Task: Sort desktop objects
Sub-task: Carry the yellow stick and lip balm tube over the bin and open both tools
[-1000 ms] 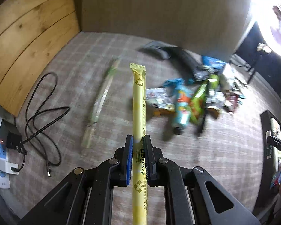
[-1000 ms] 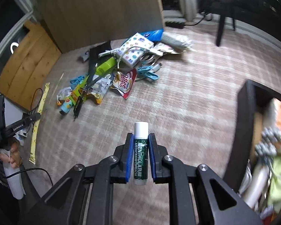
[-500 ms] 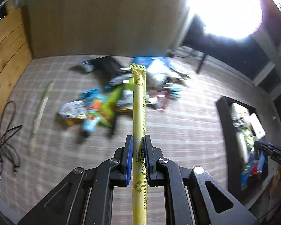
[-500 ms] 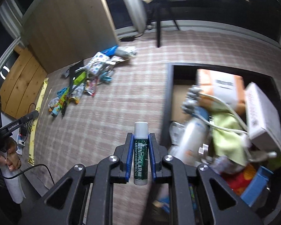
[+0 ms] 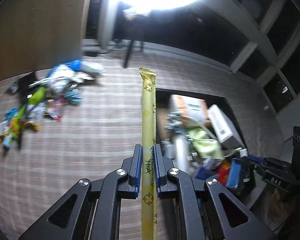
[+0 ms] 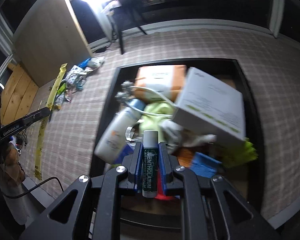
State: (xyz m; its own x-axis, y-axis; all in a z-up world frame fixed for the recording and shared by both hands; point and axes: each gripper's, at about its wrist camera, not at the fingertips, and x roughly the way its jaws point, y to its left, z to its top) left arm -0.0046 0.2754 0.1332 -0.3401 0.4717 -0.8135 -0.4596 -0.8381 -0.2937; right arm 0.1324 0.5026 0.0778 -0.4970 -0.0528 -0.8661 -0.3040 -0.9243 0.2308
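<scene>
Left tongs (image 5: pixel 148 160) clamp a yellow tea stick (image 5: pixel 148 120); right tongs (image 6: pixel 150 156) clamp a lip balm (image 6: pixel 150 160) over what looks like a black tray (image 6: pixel 110 100).

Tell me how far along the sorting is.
Partly done: the black bin already holds boxes, a bottle and cloths. In hand: the left gripper clamps a yellow tea stick, the right gripper a Mentholatum lip balm. Left: the clutter pile on the mat.

free: checked desk (image 5: pixel 94 140) between pile (image 5: pixel 40 100) and tray (image 6: pixel 252 108) | blocked: tray crammed, white box (image 6: pixel 208 104) and bottle (image 6: pixel 116 136) on top
</scene>
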